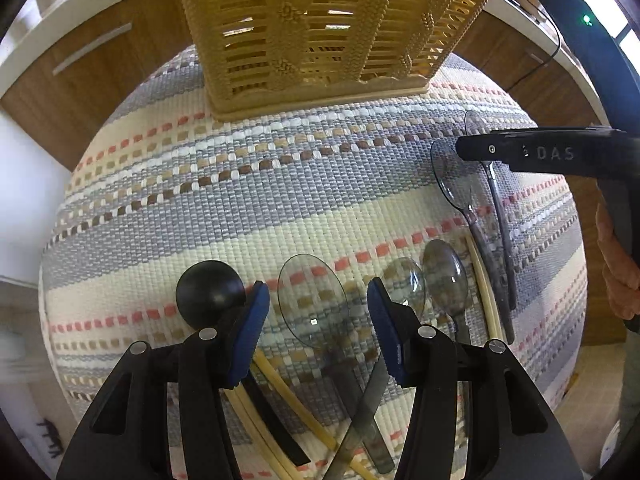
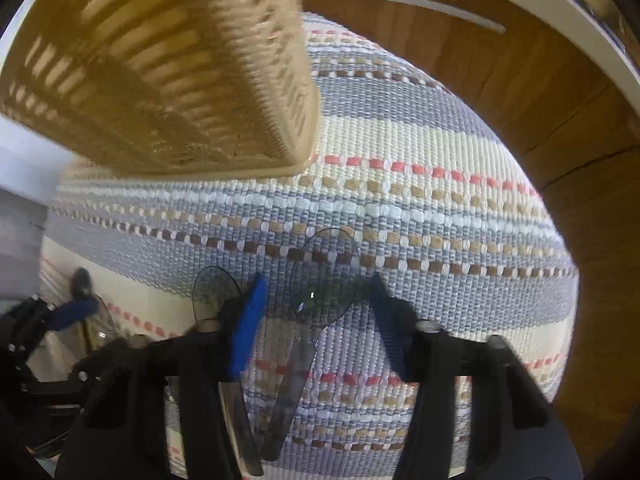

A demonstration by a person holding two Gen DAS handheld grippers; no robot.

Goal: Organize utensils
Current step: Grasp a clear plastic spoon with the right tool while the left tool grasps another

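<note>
woven striped mat (image 1: 248,200) covers the whole work surface, probably to keep the clear plastic pieces from sliding. tan lattice utensil basket (image 1: 320,32) stands upright at the mat's far edge, nothing visible through the slats; judged the destination, so sorting looks barely begun.

left gripper (image 1: 318,320) hangs low over the near pile, jaws spread, holding nothing. large clear spoon (image 1: 312,300) lies bowl-forward between its blue pads (image 1: 250,332), so that is likely the next pick. handle runs back under the gripper, crossed by a clear knife (image 1: 360,416) and bamboo chopsticks (image 1: 288,400); the crossing could drag neighbours along. black ladle (image 1: 211,294) lies just left of the jaws, two smaller clear spoons (image 1: 424,284) just right.

right gripper (image 2: 316,316), jaws also spread and empty, sits over a second clear spoon (image 2: 324,280) bowl-forward between its pads. another clear spoon (image 2: 214,292) lies just left, partly hidden by the finger.
</note>
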